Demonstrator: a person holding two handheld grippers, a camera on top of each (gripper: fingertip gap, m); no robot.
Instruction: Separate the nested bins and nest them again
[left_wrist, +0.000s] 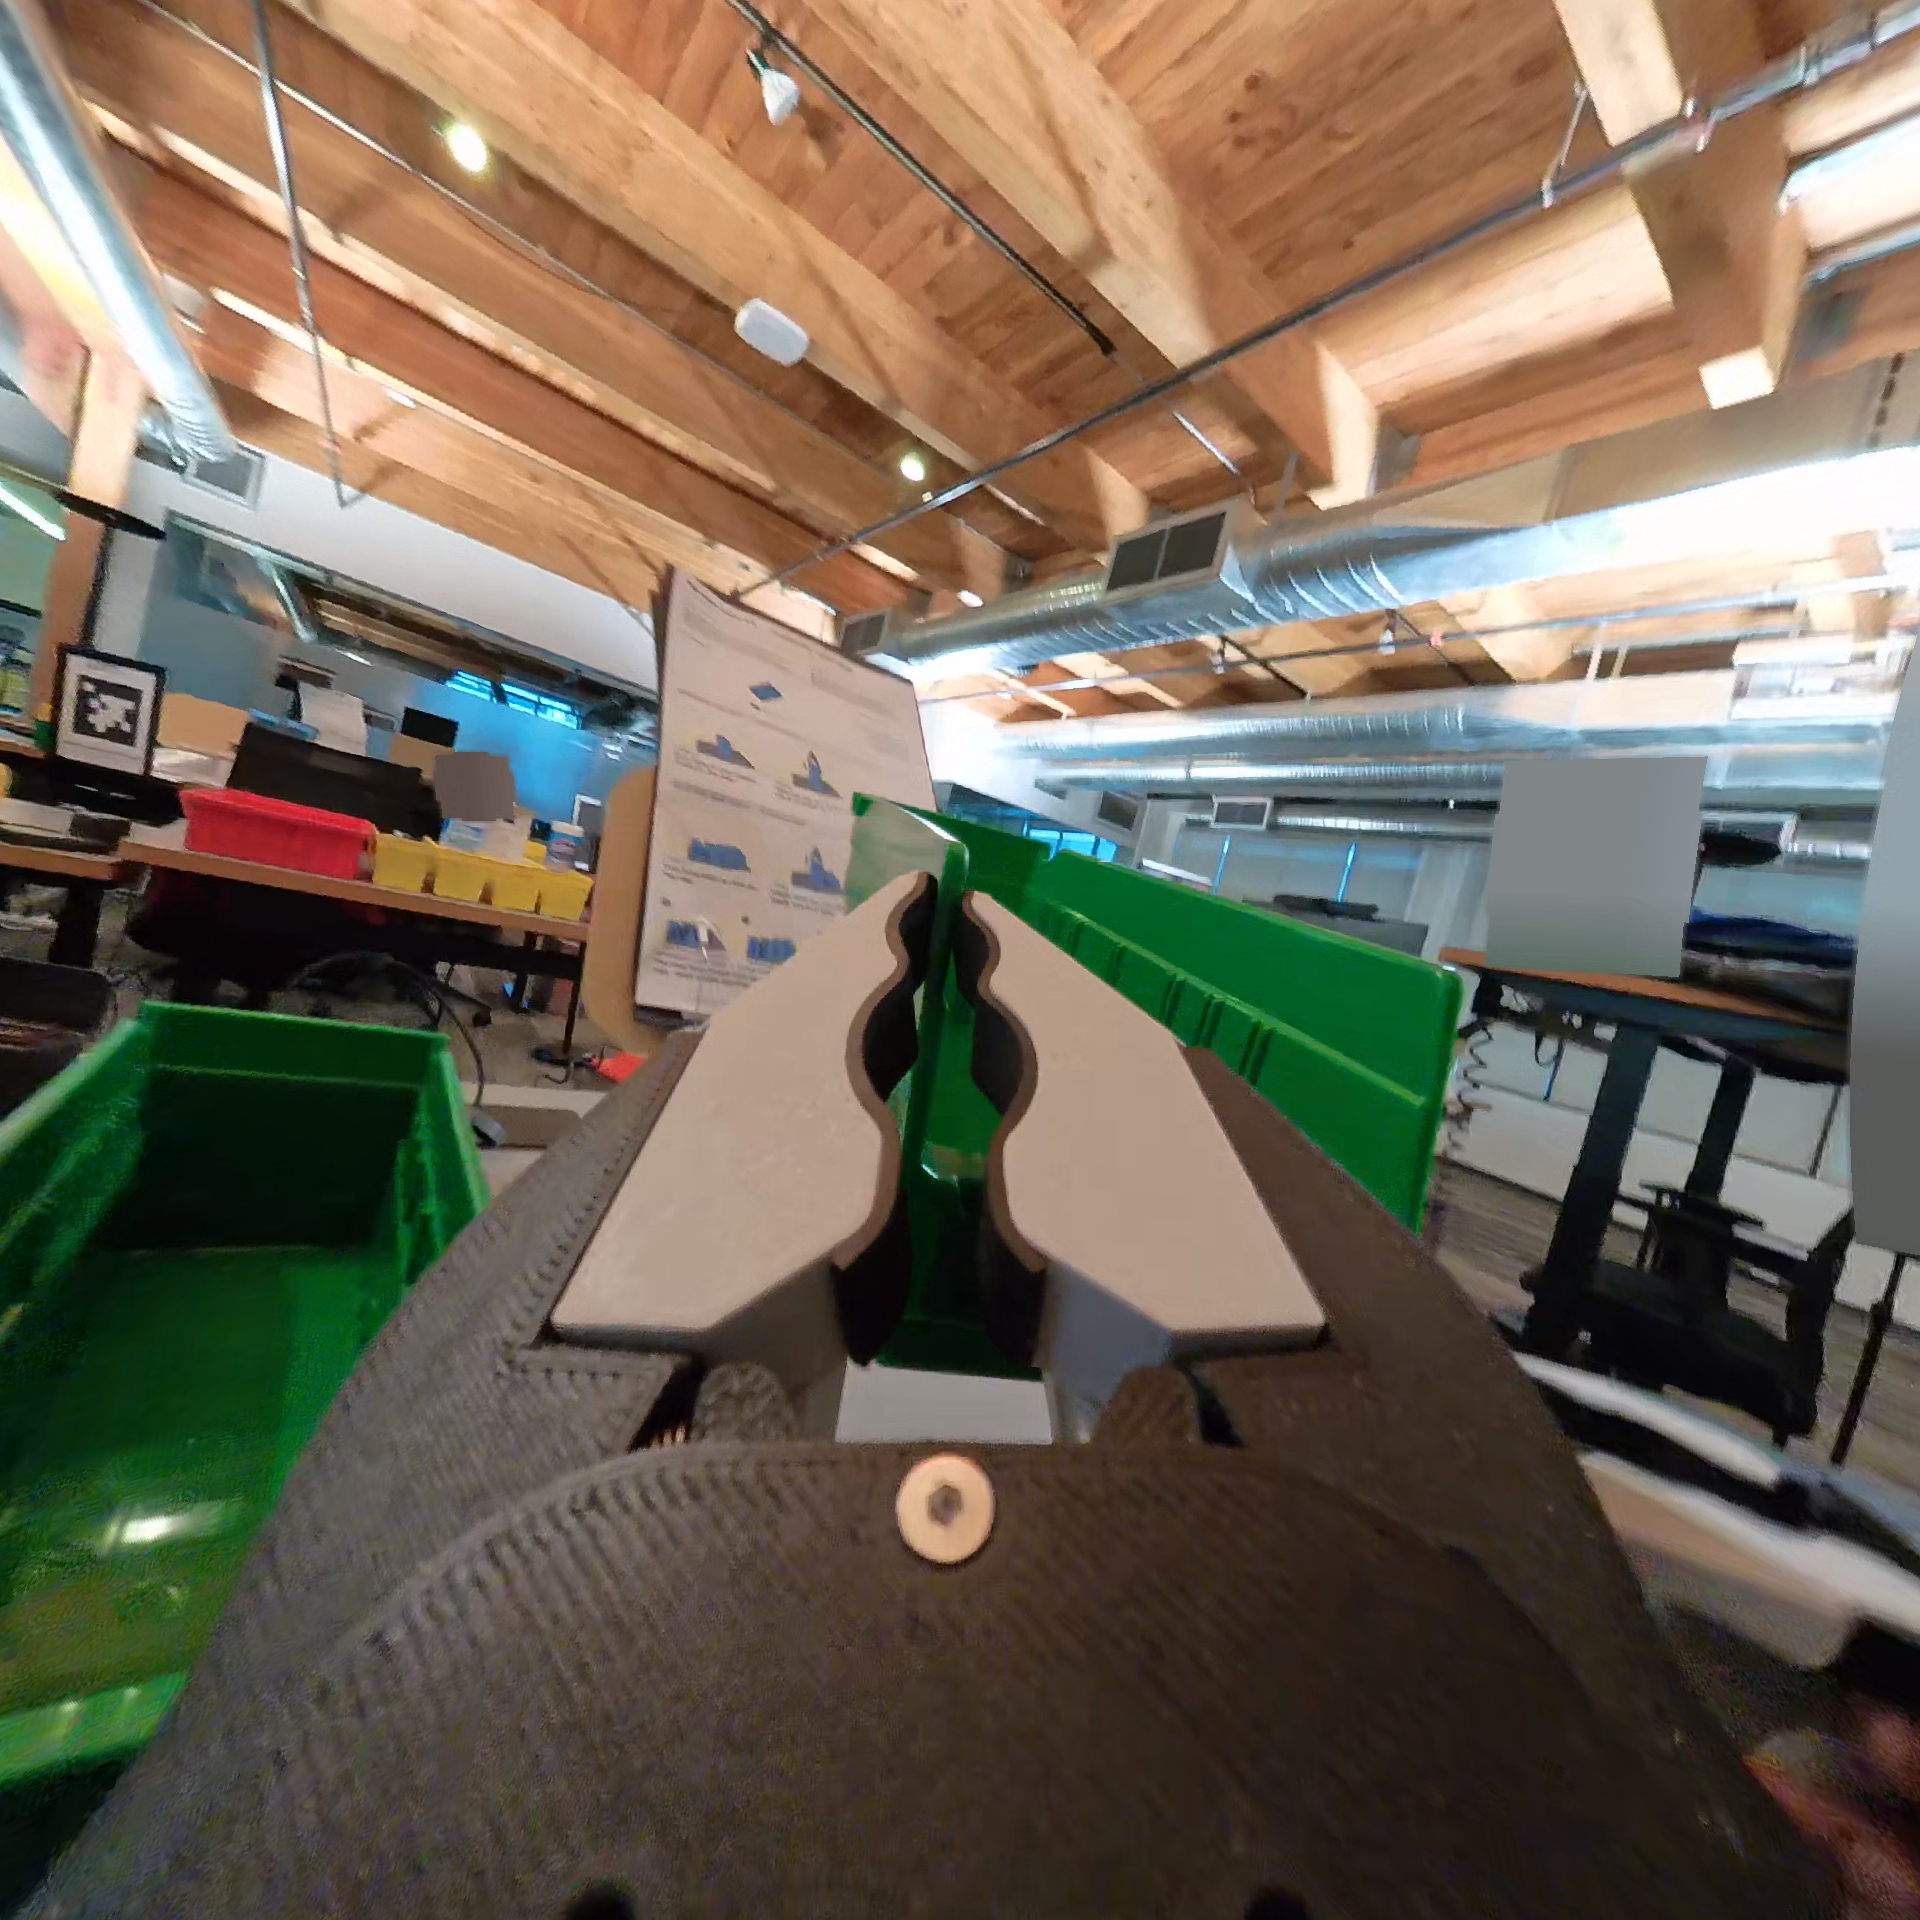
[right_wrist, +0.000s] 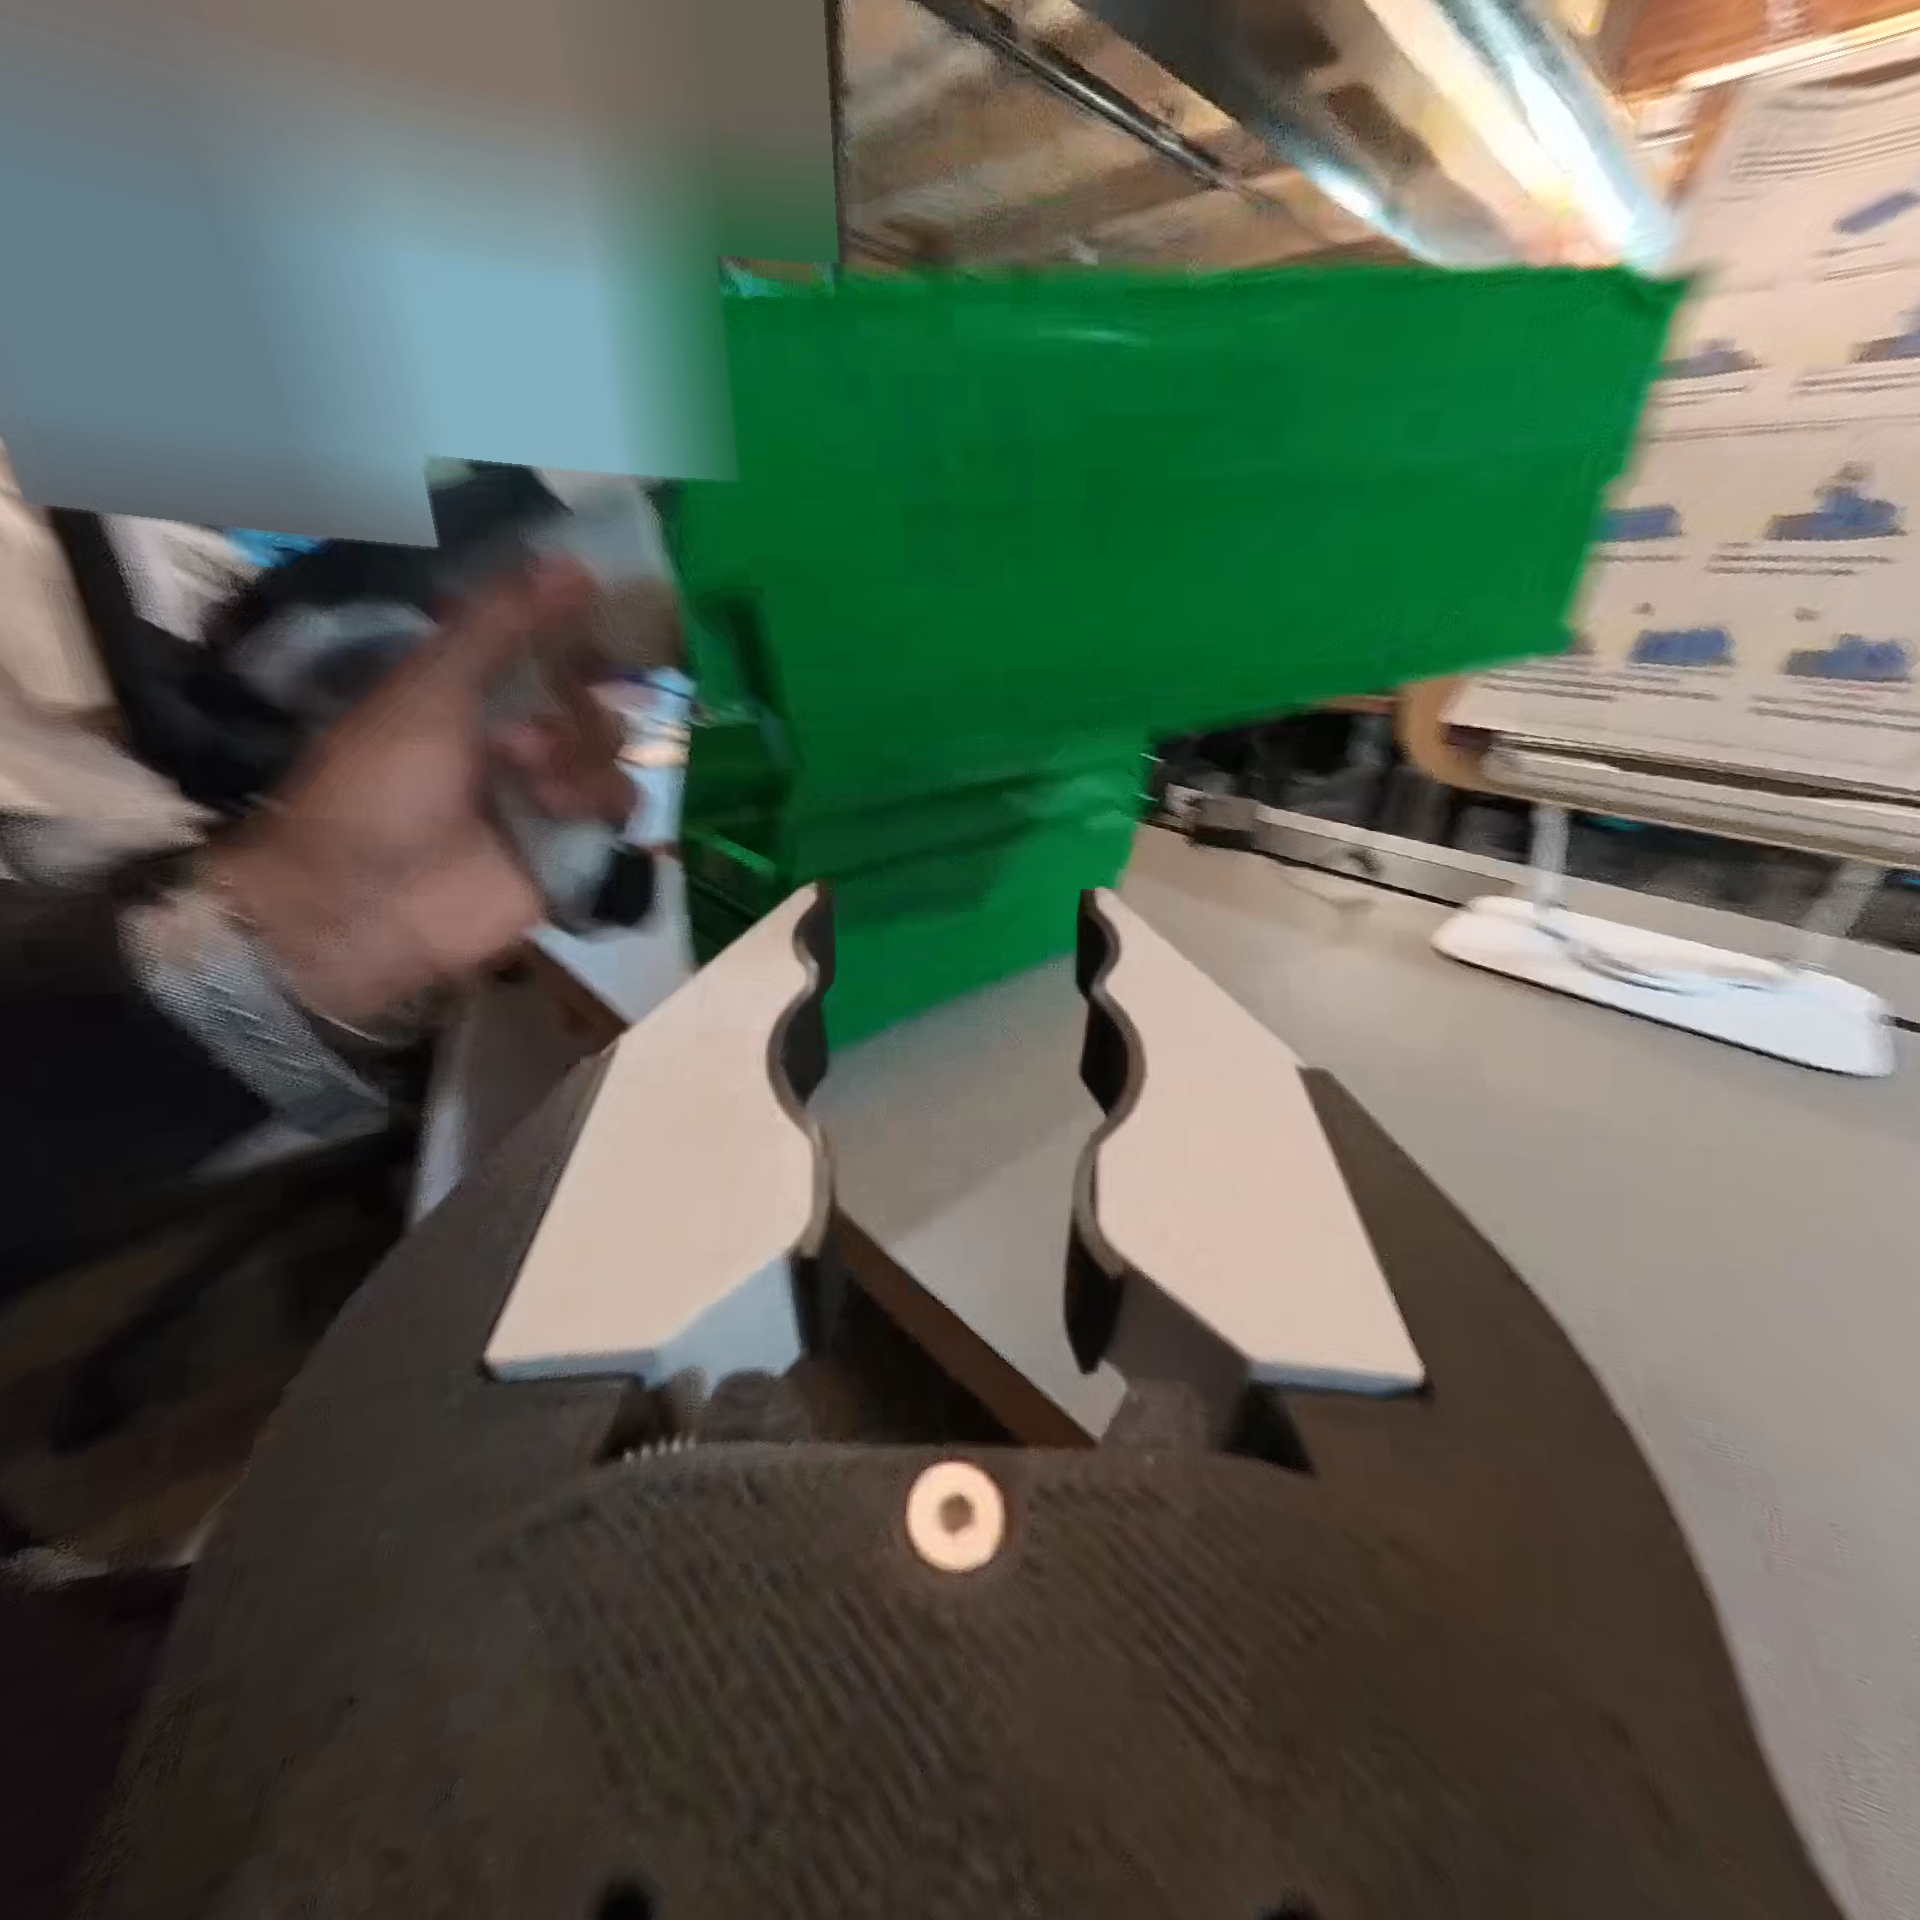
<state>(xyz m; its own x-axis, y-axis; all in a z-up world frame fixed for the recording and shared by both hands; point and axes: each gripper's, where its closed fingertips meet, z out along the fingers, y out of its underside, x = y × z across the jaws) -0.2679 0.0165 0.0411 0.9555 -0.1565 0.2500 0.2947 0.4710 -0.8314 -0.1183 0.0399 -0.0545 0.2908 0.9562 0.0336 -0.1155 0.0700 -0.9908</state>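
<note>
Motion blur is smearing the whole right wrist view: the raised green bin (right_wrist: 1195, 499) is showing frayed edges, and a person's hand (right_wrist: 416, 790) left of that bin is gripping something too blurred to identify. In the left wrist view, the left gripper (left_wrist: 943, 894) is covering part of the clamped green bin wall (left_wrist: 1247, 977), while the frame's left edge is cutting off a second green bin (left_wrist: 229, 1247).
</note>
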